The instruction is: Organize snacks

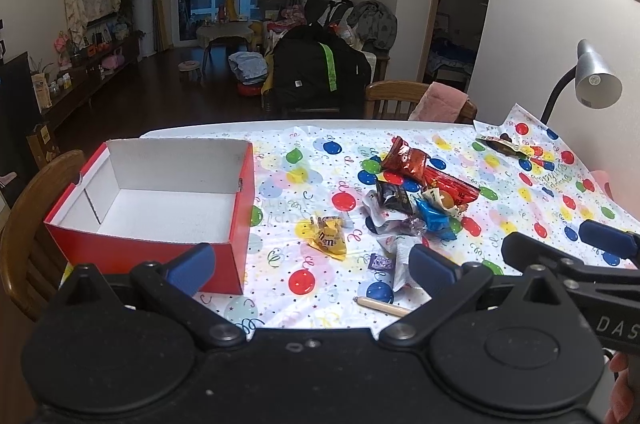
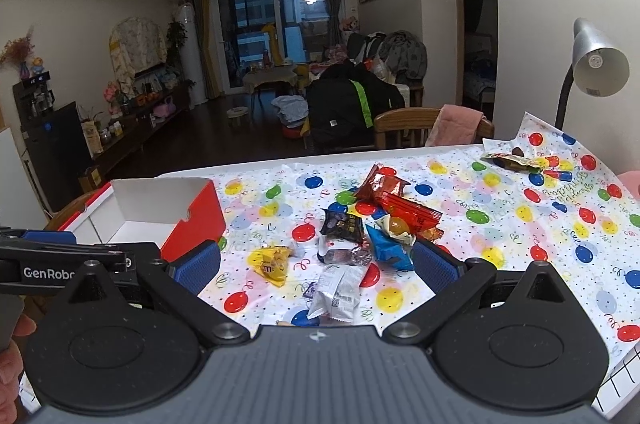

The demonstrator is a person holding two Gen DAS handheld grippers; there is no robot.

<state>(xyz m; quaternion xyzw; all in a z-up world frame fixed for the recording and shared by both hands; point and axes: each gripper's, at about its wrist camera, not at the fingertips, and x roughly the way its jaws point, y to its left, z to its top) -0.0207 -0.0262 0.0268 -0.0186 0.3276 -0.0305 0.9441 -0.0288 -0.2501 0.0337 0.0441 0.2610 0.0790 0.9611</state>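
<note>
One red box (image 1: 224,252) with a white inside stands on the left of the surface (image 1: 560,192), its lid off and nothing in it. To its right lies a loose heap of snacks on the balloon-print cloth (image 2: 520,216): two red packets (image 1: 408,160), one black packet (image 1: 394,196), one blue packet (image 1: 434,218), one white packet (image 2: 336,294) and one small purple sweet (image 1: 380,262). One yellow candy bag (image 1: 330,238) lies apart, between the heap and the box. One dark wrapper (image 1: 500,144) sits alone near the far right corner, below one grey lamp (image 1: 596,76). One wooden stick (image 1: 382,305) rests by the near edge. The left gripper (image 1: 310,266) hovers with fingers spread, grasping nothing. The right gripper (image 2: 316,262) is likewise released, over the white packet.
</note>
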